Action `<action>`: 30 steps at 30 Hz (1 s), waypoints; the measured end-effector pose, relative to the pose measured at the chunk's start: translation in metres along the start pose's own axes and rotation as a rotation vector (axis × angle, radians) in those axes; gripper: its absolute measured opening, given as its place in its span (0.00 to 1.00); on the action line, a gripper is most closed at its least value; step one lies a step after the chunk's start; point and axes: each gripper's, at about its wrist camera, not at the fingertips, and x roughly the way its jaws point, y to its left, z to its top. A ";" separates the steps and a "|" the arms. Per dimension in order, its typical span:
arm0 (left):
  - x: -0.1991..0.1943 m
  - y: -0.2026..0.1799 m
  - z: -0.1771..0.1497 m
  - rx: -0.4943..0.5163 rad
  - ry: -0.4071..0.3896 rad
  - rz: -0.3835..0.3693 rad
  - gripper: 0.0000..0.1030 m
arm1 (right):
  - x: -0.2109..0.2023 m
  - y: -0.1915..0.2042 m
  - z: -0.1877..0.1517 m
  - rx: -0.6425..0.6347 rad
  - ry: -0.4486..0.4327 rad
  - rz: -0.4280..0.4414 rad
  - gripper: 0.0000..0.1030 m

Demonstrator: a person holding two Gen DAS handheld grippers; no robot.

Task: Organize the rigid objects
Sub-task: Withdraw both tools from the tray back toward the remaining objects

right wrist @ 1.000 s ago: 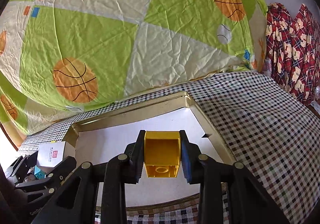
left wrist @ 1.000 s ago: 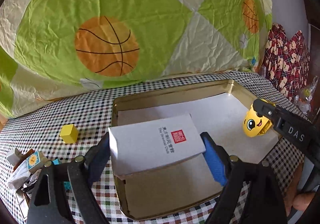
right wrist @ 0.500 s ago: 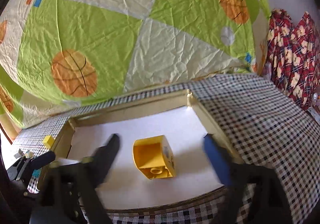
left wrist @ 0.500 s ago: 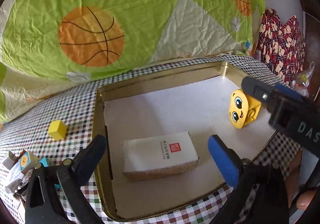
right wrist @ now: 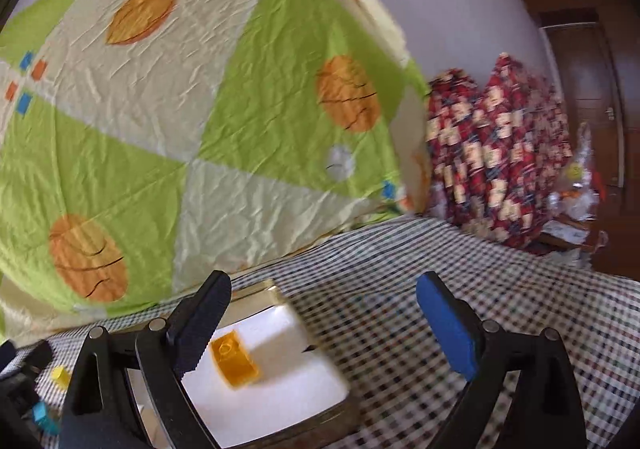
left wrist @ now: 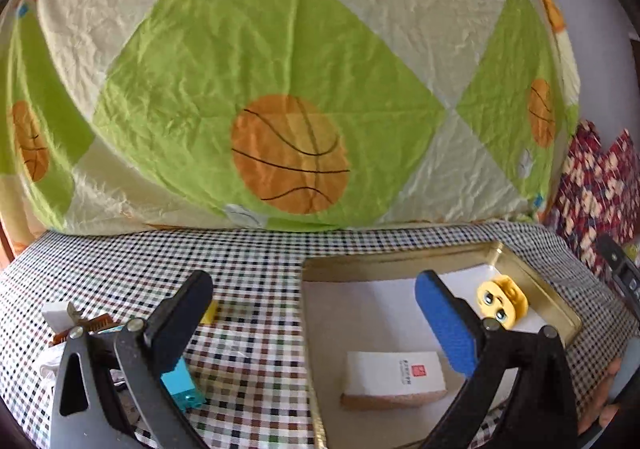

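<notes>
Left wrist view first: the left hand-held gripper (left wrist: 316, 313) tilts a bit downward over the checked tabletop (left wrist: 256, 261), jaws spread as wide as they go with nothing between them. The gold tray (left wrist: 532, 289) sits off to the right, so the blue pad (left wrist: 444, 325) overlaps its white floor while the black finger (left wrist: 176, 325) hangs over the cloth. In the tray, the white box (left wrist: 394, 373) with a red stamp lies flat near the front, and the yellow face block (left wrist: 502, 301) sits toward the far right corner, well apart from it. The black finger covers most of a small yellow cube (left wrist: 211, 312) and part of a teal block (left wrist: 182, 385). The pile of bits at far left is too jumbled to read. A few fingertips (left wrist: 600, 401) peek in at the right edge, cut off.

Right wrist view: the right hand-held gripper (right wrist: 324, 325) points nearly level, and its jaws have just been opening, now wide apart and empty. The yellow block (right wrist: 234, 363) lies on the tray floor just beside the black finger (right wrist: 200, 325), not pinched. Tray (right wrist: 276, 291) is partly hidden behind that finger and cut off at the bottom. The whole frame is smeared, so the far-right clutter is anyone's guess.
</notes>
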 end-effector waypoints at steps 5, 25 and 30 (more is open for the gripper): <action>0.010 0.032 0.004 -0.115 0.018 0.094 1.00 | -0.007 -0.012 0.004 0.042 -0.049 -0.048 0.93; 0.000 -0.034 -0.017 0.191 -0.042 0.117 1.00 | 0.002 0.007 -0.006 -0.035 0.005 -0.013 0.93; -0.010 -0.044 -0.021 0.222 -0.062 0.078 1.00 | 0.005 0.019 -0.013 -0.109 0.024 -0.016 0.93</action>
